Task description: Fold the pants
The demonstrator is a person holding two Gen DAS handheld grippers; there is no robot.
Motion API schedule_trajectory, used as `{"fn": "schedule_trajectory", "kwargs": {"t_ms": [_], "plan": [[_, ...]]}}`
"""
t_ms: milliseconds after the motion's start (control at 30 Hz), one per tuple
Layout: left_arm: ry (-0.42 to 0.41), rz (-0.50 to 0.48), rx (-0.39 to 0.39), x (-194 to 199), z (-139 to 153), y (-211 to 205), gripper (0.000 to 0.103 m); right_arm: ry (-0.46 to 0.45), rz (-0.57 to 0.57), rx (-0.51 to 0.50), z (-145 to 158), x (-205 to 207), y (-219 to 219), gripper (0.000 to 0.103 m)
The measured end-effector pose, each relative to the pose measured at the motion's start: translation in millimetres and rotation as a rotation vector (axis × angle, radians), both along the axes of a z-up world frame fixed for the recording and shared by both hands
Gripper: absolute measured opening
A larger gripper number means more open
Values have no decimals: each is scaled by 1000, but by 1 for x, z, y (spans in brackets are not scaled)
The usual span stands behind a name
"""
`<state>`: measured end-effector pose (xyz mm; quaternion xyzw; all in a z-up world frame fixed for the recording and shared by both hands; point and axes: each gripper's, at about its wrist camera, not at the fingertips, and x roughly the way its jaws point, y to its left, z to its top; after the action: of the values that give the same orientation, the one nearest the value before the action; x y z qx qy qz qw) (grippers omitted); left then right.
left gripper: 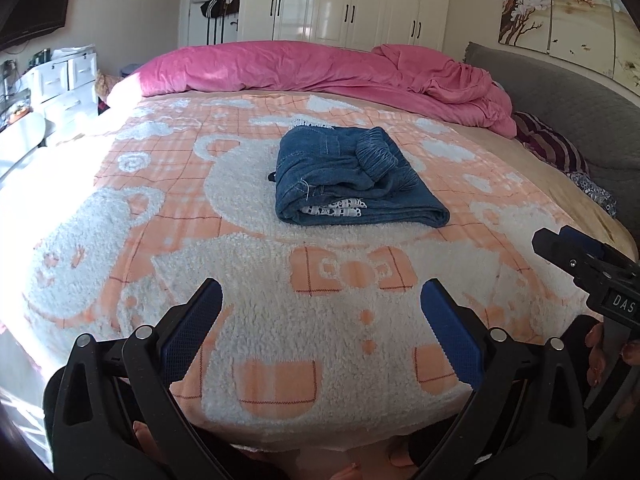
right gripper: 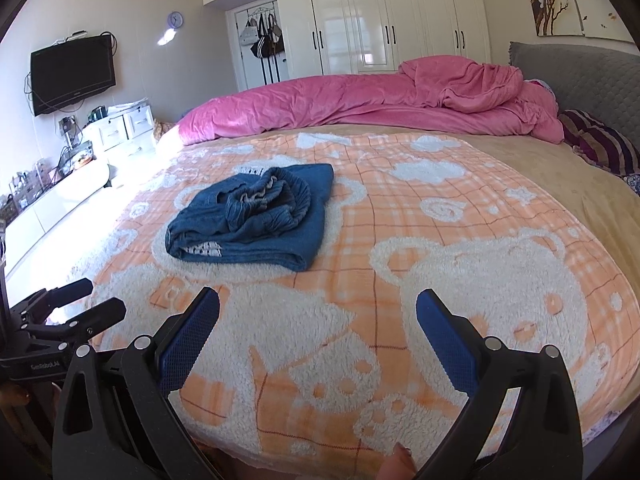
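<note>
Denim pants (left gripper: 352, 176): blue, folded into a compact stack, elastic waistband bunched on top; white patterned lining shows at the near open edge.
Pants position: near the middle of the bed, resting on the blanket (left gripper: 248, 312), well apart from both claws; in the right wrist view the pants (right gripper: 252, 220) sit left of centre, beyond the left finger.
Blanket: fleecy, peach and white with a bear pattern and thin red grid lines, spread flat over the near part of the bed.
Left claw (left gripper: 322, 292): released, blue-padded fingers spread wide, nothing between them, hovering over the near edge of the blanket; it also appears at the lower left of the right wrist view (right gripper: 90, 300), jaws parted.
Right claw (right gripper: 318, 300): released, fingers spread wide, empty, over the bear print near the bed's edge; only its tip enters the left wrist view (left gripper: 560, 242) from the right side.
Pink duvet (left gripper: 320, 68): heaped along the far side of the bed.
Headboard (right gripper: 580, 80): grey, quilted, at the right.
Striped pillow (right gripper: 604, 144): purple, lying beside the headboard.
Wardrobe (right gripper: 392, 12): glossy white doors on the far wall.
Television (right gripper: 72, 74): wall-mounted at the left.
</note>
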<state>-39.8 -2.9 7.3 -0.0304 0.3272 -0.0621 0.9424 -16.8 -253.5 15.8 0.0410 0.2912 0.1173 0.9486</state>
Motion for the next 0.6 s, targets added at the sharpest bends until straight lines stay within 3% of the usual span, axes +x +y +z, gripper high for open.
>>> {"fn": "schedule_trajectory", "kwargs": {"t_ms": [333, 600], "plan": [[23, 13, -16, 6, -16, 3, 94, -13, 21, -6, -16, 2, 9, 98], [48, 22, -34, 11, -24, 7, 94, 31, 14, -1, -31, 9, 10, 98]]}}
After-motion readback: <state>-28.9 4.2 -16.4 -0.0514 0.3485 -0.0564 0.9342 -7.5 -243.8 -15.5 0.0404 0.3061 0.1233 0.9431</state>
